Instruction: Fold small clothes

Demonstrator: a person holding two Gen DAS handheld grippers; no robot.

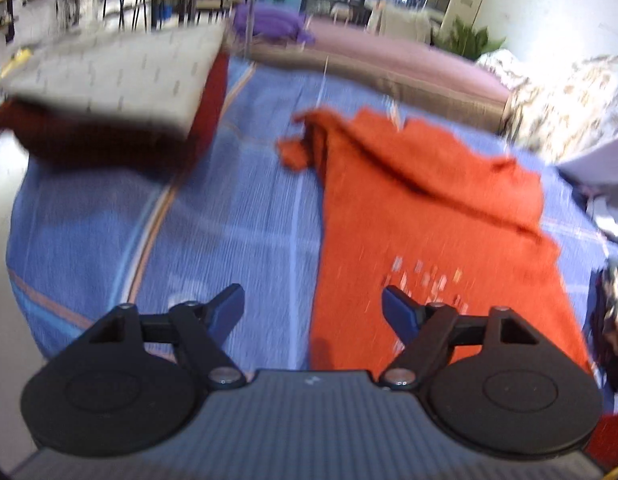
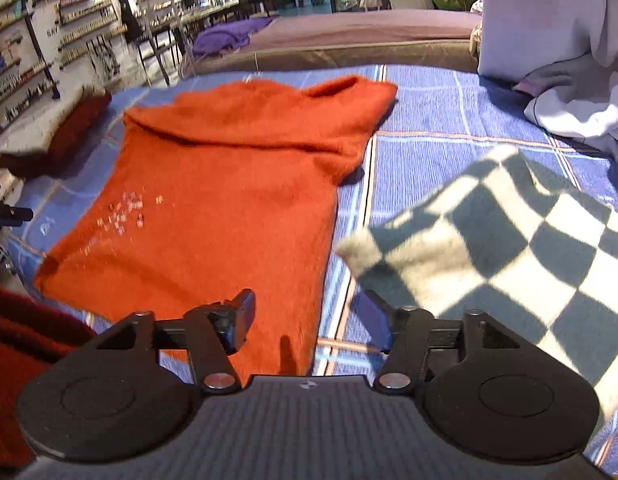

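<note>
left gripper (image 1: 313,304) and right gripper (image 2: 309,316), both spread wide and empty, above the near hem of the orange sweater (image 2: 229,184); it lies flat on the bed (image 1: 229,216), long axis running away, collar end farthest.

Blue striped bedspread (image 1: 237,200), purple blanket (image 2: 225,36), wall shelves (image 2: 81,16) behind.

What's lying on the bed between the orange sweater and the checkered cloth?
Nothing but a bare strip of the blue plaid bedsheet. The right wrist view shows it running between the orange sweater and the checkered cloth.
</note>
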